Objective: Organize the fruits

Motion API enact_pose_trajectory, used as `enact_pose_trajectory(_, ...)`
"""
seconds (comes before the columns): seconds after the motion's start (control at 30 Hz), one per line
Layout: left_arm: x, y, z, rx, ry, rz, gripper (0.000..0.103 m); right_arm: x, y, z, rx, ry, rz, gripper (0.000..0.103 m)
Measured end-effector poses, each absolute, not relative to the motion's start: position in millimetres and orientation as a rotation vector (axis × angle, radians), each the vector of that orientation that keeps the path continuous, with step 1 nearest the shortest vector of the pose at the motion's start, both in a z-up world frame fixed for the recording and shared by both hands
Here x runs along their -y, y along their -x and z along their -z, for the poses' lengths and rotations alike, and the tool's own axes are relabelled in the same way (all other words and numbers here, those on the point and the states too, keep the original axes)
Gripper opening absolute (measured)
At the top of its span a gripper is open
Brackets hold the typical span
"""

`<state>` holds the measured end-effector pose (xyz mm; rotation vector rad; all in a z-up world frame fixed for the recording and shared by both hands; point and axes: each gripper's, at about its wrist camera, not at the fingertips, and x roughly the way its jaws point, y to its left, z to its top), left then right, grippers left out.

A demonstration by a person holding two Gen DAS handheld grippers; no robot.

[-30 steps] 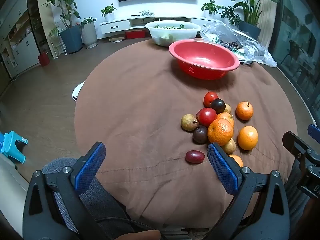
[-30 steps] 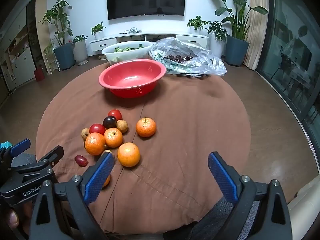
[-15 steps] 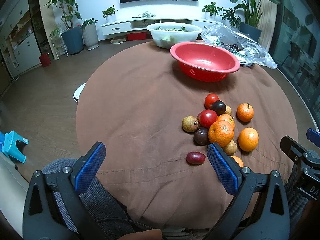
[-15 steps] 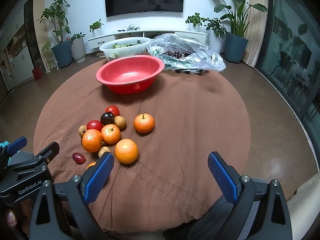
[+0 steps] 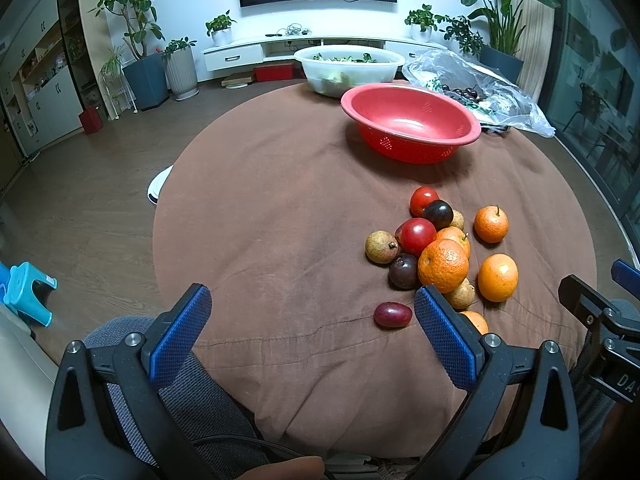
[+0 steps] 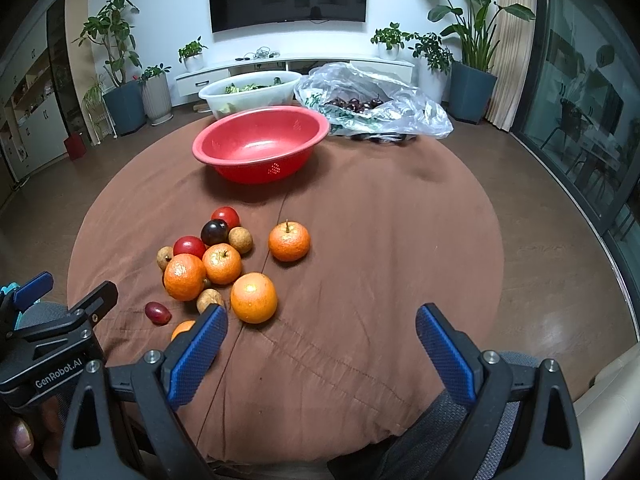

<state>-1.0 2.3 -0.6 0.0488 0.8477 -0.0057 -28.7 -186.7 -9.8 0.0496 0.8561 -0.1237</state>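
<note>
A cluster of fruit lies on the brown-clothed round table (image 5: 280,220): several oranges (image 5: 443,266) (image 6: 253,297), red tomatoes (image 5: 418,235), dark plums (image 5: 404,271), brown longans (image 5: 381,246) and a red grape (image 5: 393,314) (image 6: 157,313). An empty red basket bowl (image 5: 412,120) (image 6: 260,142) stands beyond them. My left gripper (image 5: 312,320) is open and empty, near the table's front edge, left of the fruit. My right gripper (image 6: 320,340) is open and empty, right of the fruit.
A white bowl of greens (image 5: 348,68) (image 6: 248,88) and a clear plastic bag of dark cherries (image 5: 476,88) (image 6: 372,104) sit at the table's far side. A grey chair (image 5: 192,392) is below the front edge. A blue stool (image 5: 26,292) stands on the floor at left.
Both grippers have lifted or pulled back slightly; the fruit and bowl appear a little lower in view. Nothing on the table moved.
</note>
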Motion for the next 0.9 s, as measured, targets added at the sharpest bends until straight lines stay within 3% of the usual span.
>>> enact_pose_trajectory(0.9,-3.2,2.6,2.2,-0.849,-0.051,0.005,0.103,186.5,31.5,17.0,-0.865,-0.056,0.121,0.097)
